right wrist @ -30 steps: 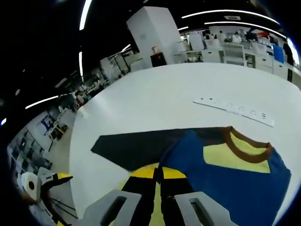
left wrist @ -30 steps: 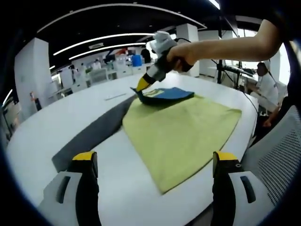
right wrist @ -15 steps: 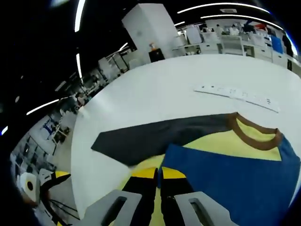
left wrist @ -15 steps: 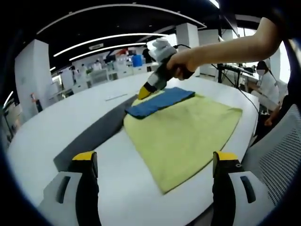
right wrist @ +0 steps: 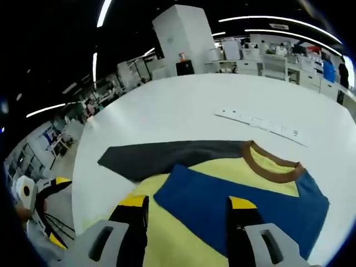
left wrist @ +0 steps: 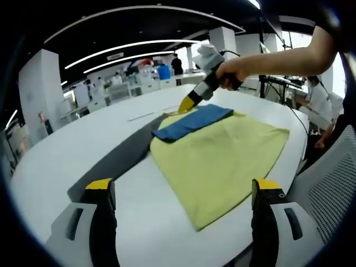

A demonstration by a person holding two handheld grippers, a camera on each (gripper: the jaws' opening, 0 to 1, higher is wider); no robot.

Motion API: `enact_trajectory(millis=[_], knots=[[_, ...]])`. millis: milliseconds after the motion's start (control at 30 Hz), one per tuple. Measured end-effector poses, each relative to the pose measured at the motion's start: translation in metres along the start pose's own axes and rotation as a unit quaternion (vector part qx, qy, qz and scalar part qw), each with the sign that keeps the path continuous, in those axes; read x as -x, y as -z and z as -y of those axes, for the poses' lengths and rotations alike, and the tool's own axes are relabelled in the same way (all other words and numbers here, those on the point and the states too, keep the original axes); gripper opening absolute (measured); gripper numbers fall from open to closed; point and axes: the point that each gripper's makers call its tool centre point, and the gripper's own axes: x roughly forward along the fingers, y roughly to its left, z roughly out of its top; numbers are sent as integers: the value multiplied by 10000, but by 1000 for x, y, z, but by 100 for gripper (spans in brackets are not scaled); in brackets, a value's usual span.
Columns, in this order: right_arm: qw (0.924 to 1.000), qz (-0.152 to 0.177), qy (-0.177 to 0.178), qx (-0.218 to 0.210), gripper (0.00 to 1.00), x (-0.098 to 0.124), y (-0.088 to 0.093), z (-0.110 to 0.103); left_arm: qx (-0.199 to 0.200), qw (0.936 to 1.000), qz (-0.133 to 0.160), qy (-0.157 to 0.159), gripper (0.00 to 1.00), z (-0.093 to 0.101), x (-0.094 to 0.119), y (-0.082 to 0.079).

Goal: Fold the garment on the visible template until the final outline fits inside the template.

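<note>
While the yellow garment (left wrist: 222, 161) lies flat across the centre of the left gripper view, its blue sleeve (left wrist: 192, 122) sits folded over the upper edge, and the dark grey template (left wrist: 119, 161) shows beside it at centre left on the white table (left wrist: 61, 161). The left gripper (left wrist: 181, 203) hangs at the bottom of the frame with jaws spread wide and empty. In the right gripper view, the right gripper (right wrist: 186, 214) stands parted above the sleeve, gripping nothing, the brown collar (right wrist: 270, 167) at centre right.
</note>
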Motion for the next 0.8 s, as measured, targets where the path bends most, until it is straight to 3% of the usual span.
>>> enact_trajectory(millis=[300, 800], knots=[[9996, -41, 263, -14, 68, 41, 34, 31, 19, 10000, 24, -1, 99, 19, 0, -18], [9952, -124, 866, -440, 66, 80, 83, 85, -4, 10000, 7, 36, 99, 36, 1, -34]])
